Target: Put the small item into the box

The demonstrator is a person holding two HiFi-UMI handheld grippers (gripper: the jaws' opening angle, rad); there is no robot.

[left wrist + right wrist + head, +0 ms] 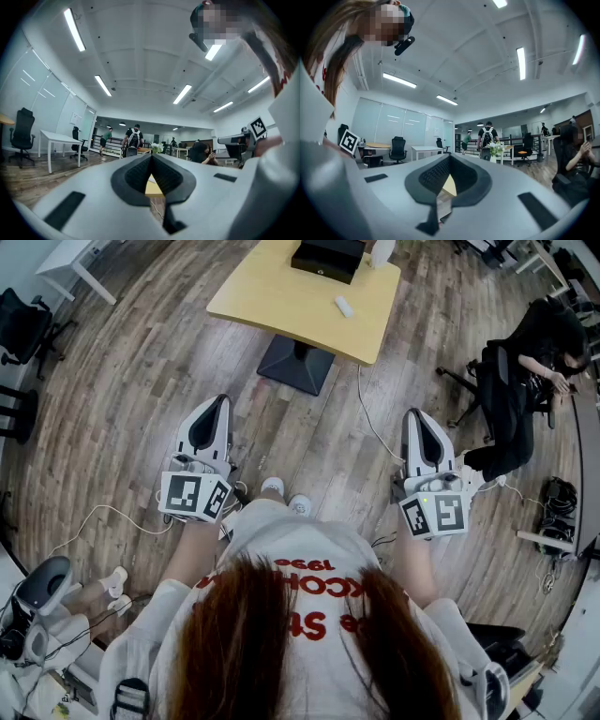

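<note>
From the head view, your left claw (217, 407) and right claw (416, 418) are held out level over the wooden floor (122, 399), one to each side of you, both pointing towards the yellow table (272, 296). The item (344, 306), small and white, lies on the table top well ahead of both claws, nearer the right claw's line than the left's. The black box (328, 256) stands just beyond the item, at the far edge of the table and a little towards the left claw's side. A seated person (525, 362) is off to the outside of your right claw. In the left gripper view, the left claw (151, 158) is closed, its two dark pads (133, 176) meeting at the tips, and only a sliver of the yellow table (153, 188) shows through the small gap below them. In the right gripper view, the right claw (449, 160) is likewise closed tip to tip, with a sliver of the table (449, 185) showing behind the pads. The item cannot be made out in either gripper view.
</note>
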